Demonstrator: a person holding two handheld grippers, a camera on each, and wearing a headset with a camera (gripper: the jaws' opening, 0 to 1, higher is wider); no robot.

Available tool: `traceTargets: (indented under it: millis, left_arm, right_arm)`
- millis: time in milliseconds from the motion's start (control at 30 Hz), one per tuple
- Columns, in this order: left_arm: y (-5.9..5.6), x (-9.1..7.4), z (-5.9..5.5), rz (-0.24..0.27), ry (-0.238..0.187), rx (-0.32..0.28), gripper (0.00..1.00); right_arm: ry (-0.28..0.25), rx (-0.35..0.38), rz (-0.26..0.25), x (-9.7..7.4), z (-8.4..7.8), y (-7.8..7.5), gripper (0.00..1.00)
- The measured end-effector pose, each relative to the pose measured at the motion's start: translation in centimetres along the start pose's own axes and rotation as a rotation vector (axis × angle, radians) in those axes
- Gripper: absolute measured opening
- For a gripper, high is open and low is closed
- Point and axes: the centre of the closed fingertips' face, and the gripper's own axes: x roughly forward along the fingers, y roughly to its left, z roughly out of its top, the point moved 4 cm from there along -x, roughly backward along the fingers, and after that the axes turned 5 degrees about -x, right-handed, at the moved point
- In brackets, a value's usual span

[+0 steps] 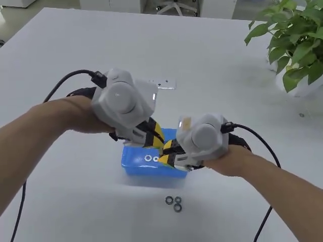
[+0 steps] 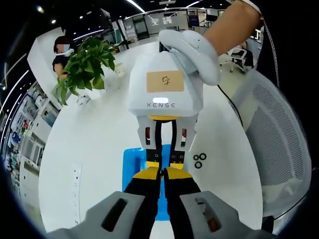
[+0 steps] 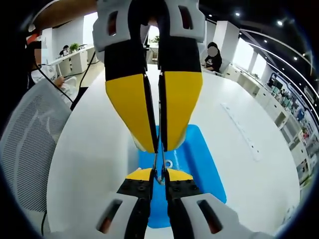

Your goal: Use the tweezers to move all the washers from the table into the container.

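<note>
White desk [image 1: 75, 35], head view: left tool [image 1: 154, 135] and right tool [image 1: 168, 155] meet over the blue rectangular plastic container [image 1: 132, 164], with three small metal washers [image 1: 174, 202] lying near it. Left gripper view: left tool [image 2: 162, 174] pressed together. Right gripper view: both tools pinch thin metal tweezers [image 3: 158, 158] above a washer [image 3: 168, 163] inside the container.

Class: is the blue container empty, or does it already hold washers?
Not empty: the container holds at least two washers on its floor. Three more lie outside on the table.
</note>
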Motion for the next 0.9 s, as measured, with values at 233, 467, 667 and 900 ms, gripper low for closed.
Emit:
traceTargets:
  millis: [233, 467, 667, 900]
  left_arm:
    - [0.7, 0.9, -0.6, -0.009, 0.009, -0.005, 0.06]
    - [1.0, 1.8, -1.1, -0.017, 0.008, -0.018, 0.06]
    - [1.3, 2.4, -1.4, -0.023, 0.005, -0.024, 0.06]
    - [1.6, 2.8, -1.7, -0.028, 0.007, -0.033, 0.06]
  right_arm:
    - [0.006, 0.002, 0.005, 0.7, -0.8, -0.4, 0.11]
    - [0.015, 0.009, 0.018, 1.3, -1.6, -0.6, 0.11]
    - [0.019, 0.011, 0.021, 1.7, -2.2, -1.0, 0.11]
    - [0.018, 0.018, 0.029, 2.3, -2.5, -1.2, 0.11]
